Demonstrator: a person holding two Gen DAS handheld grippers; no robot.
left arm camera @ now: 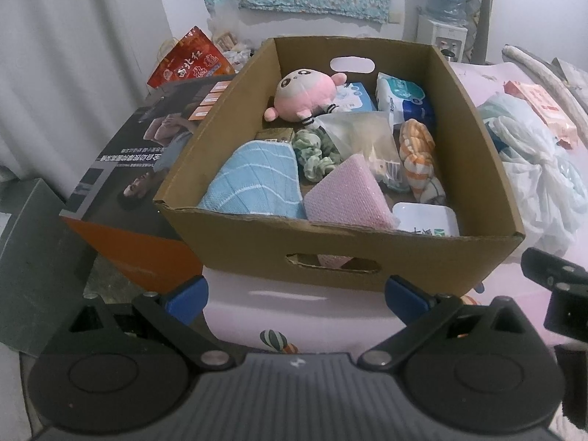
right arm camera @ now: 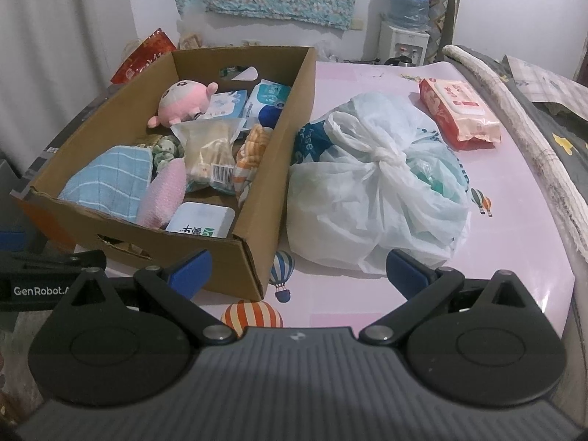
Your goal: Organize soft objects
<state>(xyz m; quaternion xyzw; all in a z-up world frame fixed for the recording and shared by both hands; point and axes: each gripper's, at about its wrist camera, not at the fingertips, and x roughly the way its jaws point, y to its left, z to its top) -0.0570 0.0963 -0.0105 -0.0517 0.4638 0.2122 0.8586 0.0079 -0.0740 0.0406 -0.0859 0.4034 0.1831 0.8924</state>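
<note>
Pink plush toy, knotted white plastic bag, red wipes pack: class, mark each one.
Pink plush toy (left arm camera: 307, 93): left wrist view, on its round head.
Knotted white plastic bag (right arm camera: 384, 160): right wrist view, on the knot.
Red wipes pack (right arm camera: 459, 112): right wrist view, on its top face.

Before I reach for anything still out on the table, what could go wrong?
The knotted plastic bag looks bulky, and the cardboard box is already crowded, so forcing it in may shove the pink plush or other items out. Its thin film could slip or tear in the open right gripper. The wet-wipe pack lies farther back, beyond the bag, so reaching over may drag the bag.
</note>
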